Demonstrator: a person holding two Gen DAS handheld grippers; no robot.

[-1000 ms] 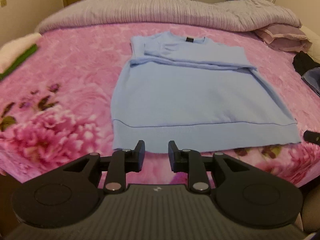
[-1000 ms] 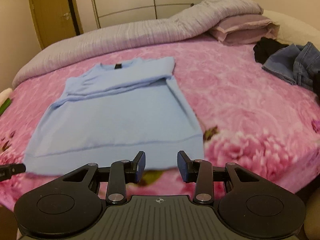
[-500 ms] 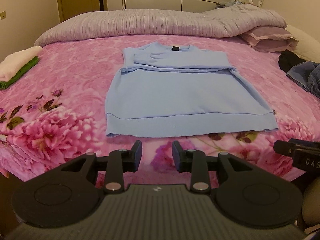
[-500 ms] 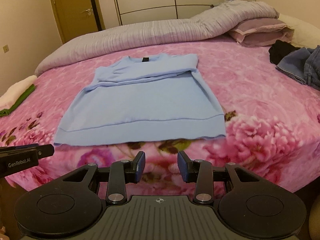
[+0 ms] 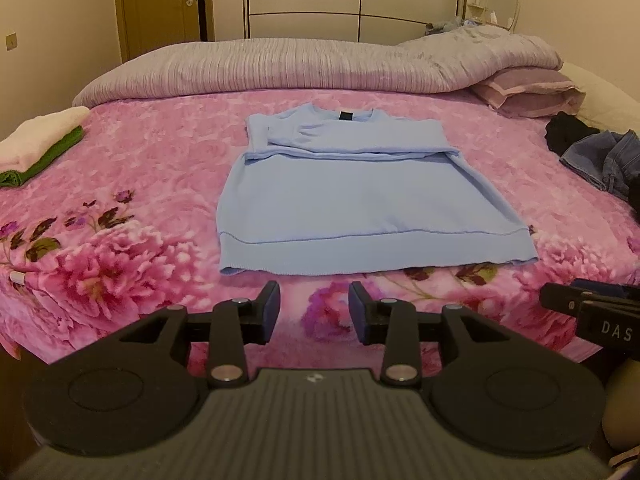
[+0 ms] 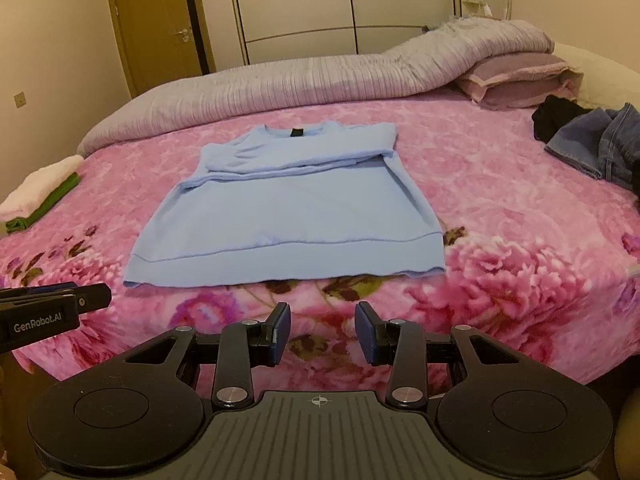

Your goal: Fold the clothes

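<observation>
Left hand-held gripper (image 5: 314, 306) opening on nothing, right hand-held gripper (image 6: 322, 332) spread empty: pinch one layer of the half-folded pale-blue knit sweatshirt (image 5: 352, 204) hem and the folded sleeves slide.

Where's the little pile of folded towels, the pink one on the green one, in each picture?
Left wrist view: folded towels at the far left edge, on the pink bedspread.
Right wrist view: folded towels again at the far left edge, a bit lower.
Shared landmark: the blue sweatshirt, lying to their right in both.
</observation>
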